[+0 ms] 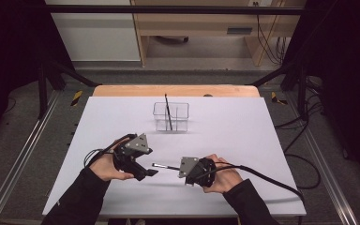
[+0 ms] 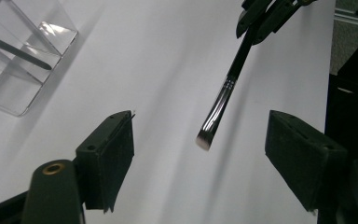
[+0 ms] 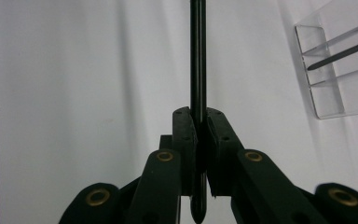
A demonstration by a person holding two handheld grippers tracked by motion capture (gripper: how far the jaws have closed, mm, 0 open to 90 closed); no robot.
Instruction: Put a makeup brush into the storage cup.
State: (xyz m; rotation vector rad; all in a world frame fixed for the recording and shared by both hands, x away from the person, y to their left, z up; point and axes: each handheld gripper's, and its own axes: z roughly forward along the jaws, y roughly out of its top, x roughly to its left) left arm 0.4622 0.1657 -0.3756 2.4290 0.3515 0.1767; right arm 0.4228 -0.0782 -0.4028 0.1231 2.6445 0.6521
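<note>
- Black jaws of the right hand-held gripper (image 3: 199,135) rise from the bottom of the right gripper view, clenched on the slim black handle of a makeup brush (image 3: 196,56), whose butt end pokes out beneath the pads.
- In the high view the same brush (image 1: 165,166) lies roughly level above the table (image 1: 243,140), its pale bristle tip pointing toward the person's left and its handle end held in the right hand-held gripper (image 1: 180,168).
- From the left gripper view the brush (image 2: 219,105) comes down at a slant from the upper right, with a shiny ferrule and a flat pale tip hanging in the wide gap between that gripper's two pads, touching neither.
- Just left of the brush tip, the left hand-held gripper (image 1: 153,172) is released, with nothing in its grip; its own view shows the left hand-held gripper (image 2: 200,140) with jaws well apart on either side of the tip.
- Both hands, in dark sleeves, come in from the near edge of the table, one on each side of the brush.
- Beyond the brush, toward the far side of the table, stands a clear organizer (image 1: 171,117) with compartments.
- One dark slender stick (image 1: 168,111) leans in the organizer, rising above its rim.
- Under the brush and all around it, a white sheet covers the table, with bare wood at the far edge.
</note>
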